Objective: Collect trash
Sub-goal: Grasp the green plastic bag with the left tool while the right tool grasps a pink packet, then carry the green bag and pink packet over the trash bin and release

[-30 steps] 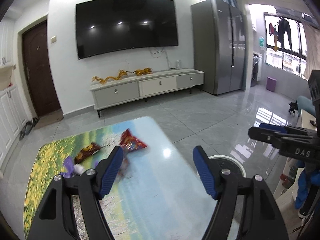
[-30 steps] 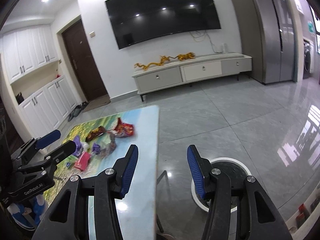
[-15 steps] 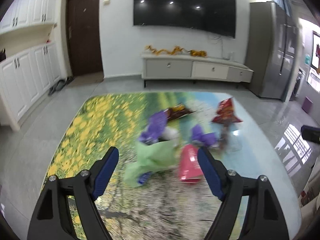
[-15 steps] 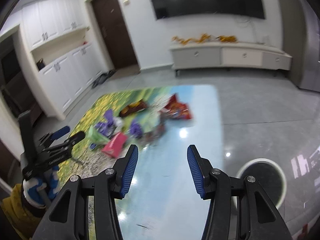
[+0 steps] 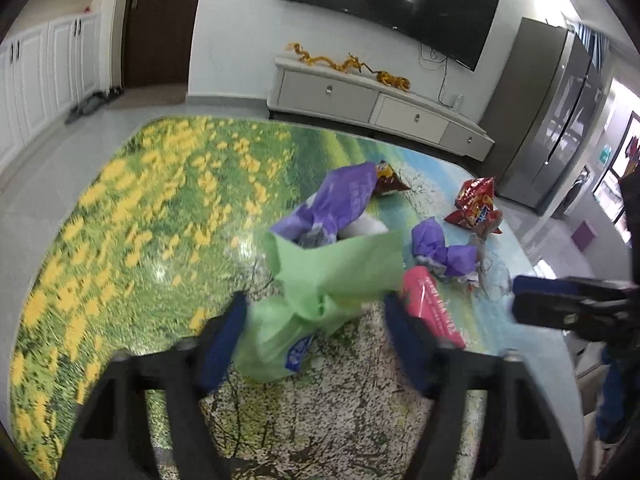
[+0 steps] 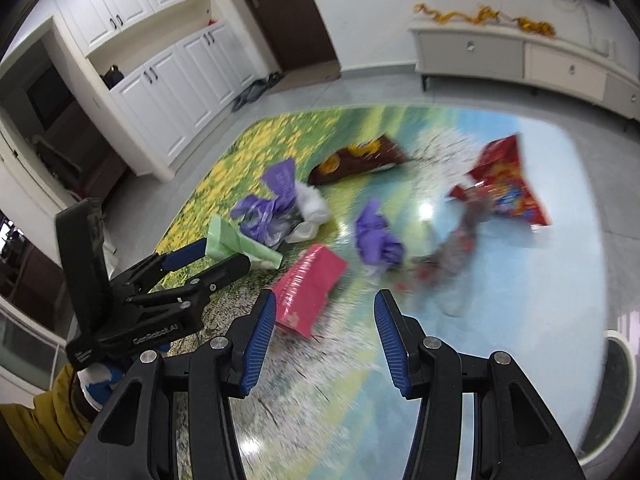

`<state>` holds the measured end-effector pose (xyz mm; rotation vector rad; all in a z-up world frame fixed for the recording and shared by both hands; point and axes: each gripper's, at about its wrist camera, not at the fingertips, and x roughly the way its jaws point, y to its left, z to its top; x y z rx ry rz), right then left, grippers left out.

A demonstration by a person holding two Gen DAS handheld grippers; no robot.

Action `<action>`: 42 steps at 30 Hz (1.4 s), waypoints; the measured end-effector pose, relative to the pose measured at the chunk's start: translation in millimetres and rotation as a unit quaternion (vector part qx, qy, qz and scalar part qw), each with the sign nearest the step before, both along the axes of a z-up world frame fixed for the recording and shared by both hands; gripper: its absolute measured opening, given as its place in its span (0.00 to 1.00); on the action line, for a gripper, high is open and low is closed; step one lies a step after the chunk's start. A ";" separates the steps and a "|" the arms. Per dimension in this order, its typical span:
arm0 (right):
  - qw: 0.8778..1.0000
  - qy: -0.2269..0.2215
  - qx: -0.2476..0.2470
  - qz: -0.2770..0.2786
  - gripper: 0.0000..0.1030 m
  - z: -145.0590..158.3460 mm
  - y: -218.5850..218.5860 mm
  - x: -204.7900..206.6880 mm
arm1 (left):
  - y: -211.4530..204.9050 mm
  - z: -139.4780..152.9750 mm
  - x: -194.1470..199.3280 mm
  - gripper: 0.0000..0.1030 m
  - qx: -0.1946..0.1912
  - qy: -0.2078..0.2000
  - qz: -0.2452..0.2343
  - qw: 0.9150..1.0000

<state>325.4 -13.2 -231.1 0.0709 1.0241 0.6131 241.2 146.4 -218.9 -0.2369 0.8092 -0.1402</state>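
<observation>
Trash lies on the flower-print table (image 5: 120, 216): a green bag (image 5: 320, 280), a purple bag (image 5: 340, 204), a small purple wad (image 5: 440, 246), a pink packet (image 5: 432, 304), a red snack bag (image 5: 476, 204), a brown snack bag (image 6: 360, 158) and clear crumpled wrap (image 6: 460, 248). My left gripper (image 5: 316, 340) is open with the green bag's lower end between its fingers, not clamped. My right gripper (image 6: 326, 336) is open and empty, above the table just short of the pink packet (image 6: 308, 288). The left gripper also shows in the right wrist view (image 6: 208, 258).
A white TV cabinet (image 5: 380, 104) stands at the far wall under a black TV (image 5: 384, 4). A grey fridge (image 5: 552, 120) is at the right, white cupboards (image 6: 172, 60) at the left. A round white-rimmed bin (image 6: 616, 392) sits on the floor right of the table.
Both grippers have swung down and forward over the table toward the trash pile. The left one now straddles the green bag; the right one is nearer the pink packet.
</observation>
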 end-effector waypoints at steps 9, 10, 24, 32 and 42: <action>0.999 0.050 -0.006 0.009 0.49 -39.0 38.6 21.8 | 10.7 2.2 -19.9 0.24 -0.035 0.001 -0.019 0.999; 0.998 0.054 -0.005 0.009 0.49 -41.7 40.5 23.0 | 11.0 3.3 -23.0 0.22 -0.036 0.000 -0.021 0.999; 0.998 0.029 0.043 0.029 0.29 -16.3 12.1 -14.2 | 0.6 53.3 -82.8 0.18 -0.019 -0.047 -0.026 0.998; 0.995 -0.030 0.093 -0.016 0.29 32.2 -68.8 -48.6 | -49.8 104.3 -102.7 0.18 0.000 -0.088 -0.061 0.994; 0.977 -0.085 0.083 -0.178 0.30 48.3 -261.7 -93.9 | -191.1 137.8 -71.8 0.18 -0.011 -0.085 -0.182 0.980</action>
